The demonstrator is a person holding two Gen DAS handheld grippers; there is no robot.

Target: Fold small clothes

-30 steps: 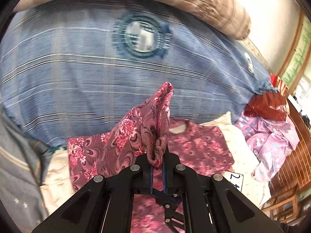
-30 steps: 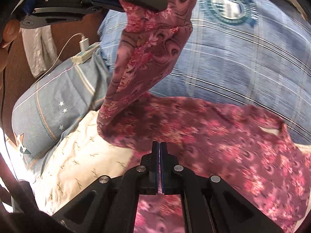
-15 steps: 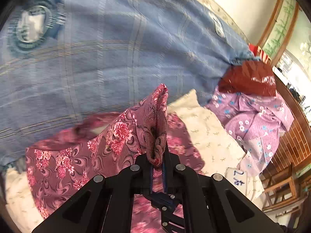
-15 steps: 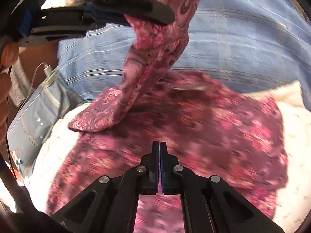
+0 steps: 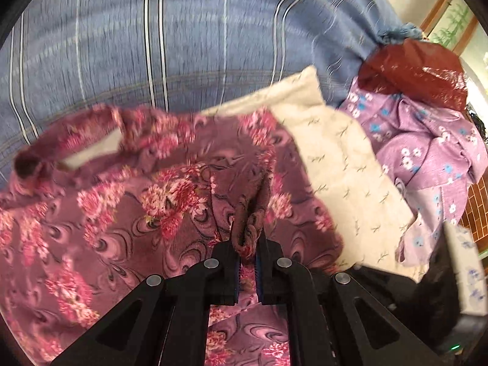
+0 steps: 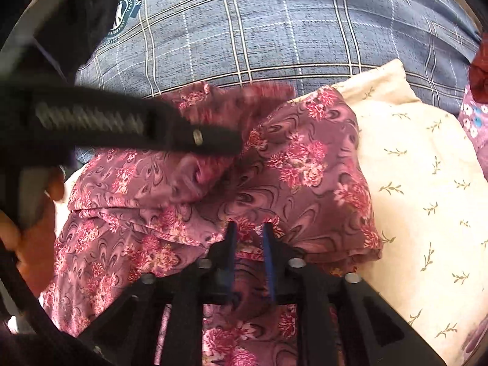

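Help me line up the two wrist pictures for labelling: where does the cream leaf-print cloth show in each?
Left wrist view: the cream leaf-print cloth runs from upper centre down to the right, between the pink floral garment and a lilac flowered garment.
Right wrist view: the cloth fills the right side, right of the pink garment.
Shared landmark: the blue plaid bedding across the top.

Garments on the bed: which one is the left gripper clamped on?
The maroon floral garment; the left gripper pinches a bunched fold of it. The lilac flowered garment lies untouched at right.
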